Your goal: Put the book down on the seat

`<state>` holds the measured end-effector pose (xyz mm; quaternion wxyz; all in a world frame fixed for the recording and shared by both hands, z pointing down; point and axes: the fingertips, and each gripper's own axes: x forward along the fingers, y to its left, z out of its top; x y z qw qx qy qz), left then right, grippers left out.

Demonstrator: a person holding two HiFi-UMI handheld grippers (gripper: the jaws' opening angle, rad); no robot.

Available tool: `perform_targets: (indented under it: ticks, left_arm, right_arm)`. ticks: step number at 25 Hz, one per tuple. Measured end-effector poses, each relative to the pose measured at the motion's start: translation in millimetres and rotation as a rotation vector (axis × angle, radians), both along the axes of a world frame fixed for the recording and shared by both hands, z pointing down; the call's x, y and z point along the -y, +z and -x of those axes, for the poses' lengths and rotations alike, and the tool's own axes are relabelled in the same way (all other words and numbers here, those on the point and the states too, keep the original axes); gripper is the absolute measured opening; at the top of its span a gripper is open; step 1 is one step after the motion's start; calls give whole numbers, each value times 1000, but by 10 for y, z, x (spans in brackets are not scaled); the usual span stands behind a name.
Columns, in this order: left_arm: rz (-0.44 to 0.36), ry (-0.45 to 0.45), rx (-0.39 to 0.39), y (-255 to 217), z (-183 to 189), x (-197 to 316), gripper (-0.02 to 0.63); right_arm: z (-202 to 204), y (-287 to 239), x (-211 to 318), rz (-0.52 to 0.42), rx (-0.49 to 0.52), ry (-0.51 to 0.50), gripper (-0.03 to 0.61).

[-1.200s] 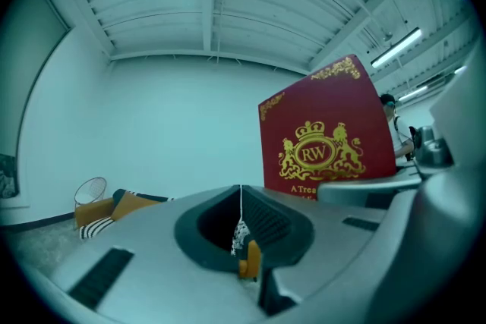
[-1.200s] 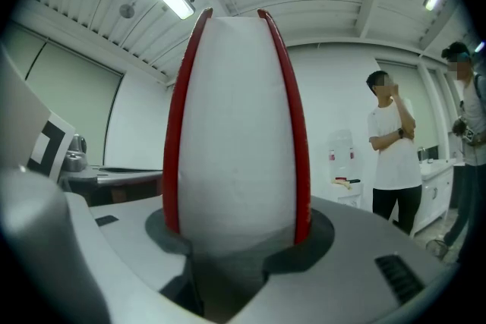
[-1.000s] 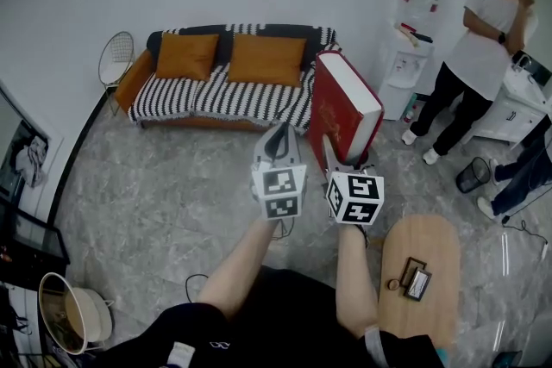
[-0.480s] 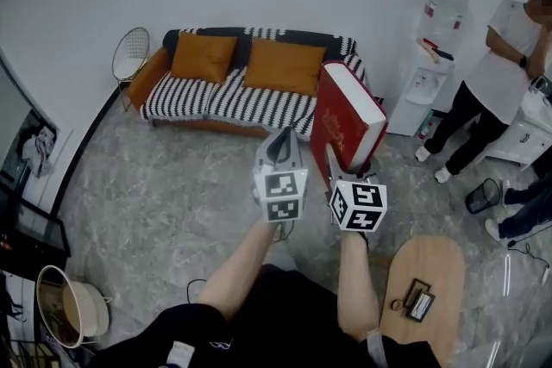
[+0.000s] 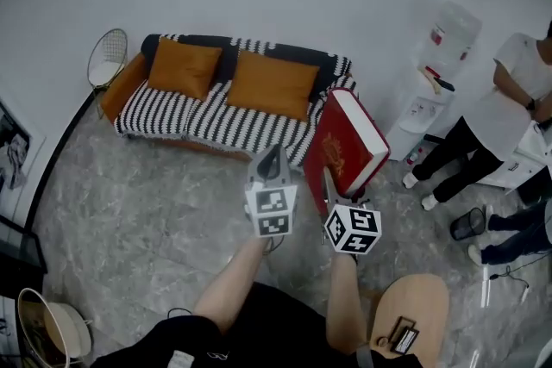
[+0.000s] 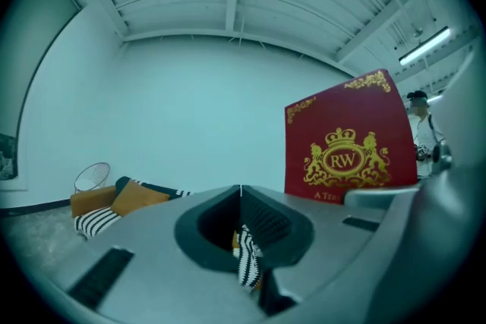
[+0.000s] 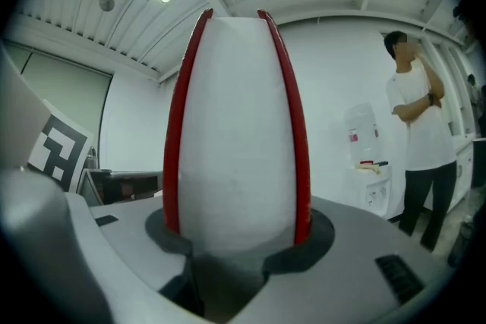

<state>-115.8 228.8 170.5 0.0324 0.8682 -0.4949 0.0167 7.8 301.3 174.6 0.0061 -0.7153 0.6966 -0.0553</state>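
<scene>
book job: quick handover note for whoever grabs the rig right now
Right gripper: shut on the lower end of the red book, which is held upright in the air.
Left gripper: jaws together, empty, beside the right one.
Sofa: ahead across the floor. Two orange cushions lean at the back, and the front of the striped seat looks free.
Done: book is in the grip, off any surface.
Left: get to the sofa, lay the book on the seat, open the right gripper, back away.
</scene>
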Motion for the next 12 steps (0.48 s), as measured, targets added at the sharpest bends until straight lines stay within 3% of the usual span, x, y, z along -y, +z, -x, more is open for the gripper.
perform_targets:
  ticks: [7, 12]
  left_arm:
    - [112, -46, -10, 253, 138, 1117, 14]
    - [111, -67, -21, 188, 228, 1871, 14]
  right_arm:
    - [149, 122, 1148, 67, 15, -56, 232]
    - [272, 50, 1938, 80, -2, -78, 232]
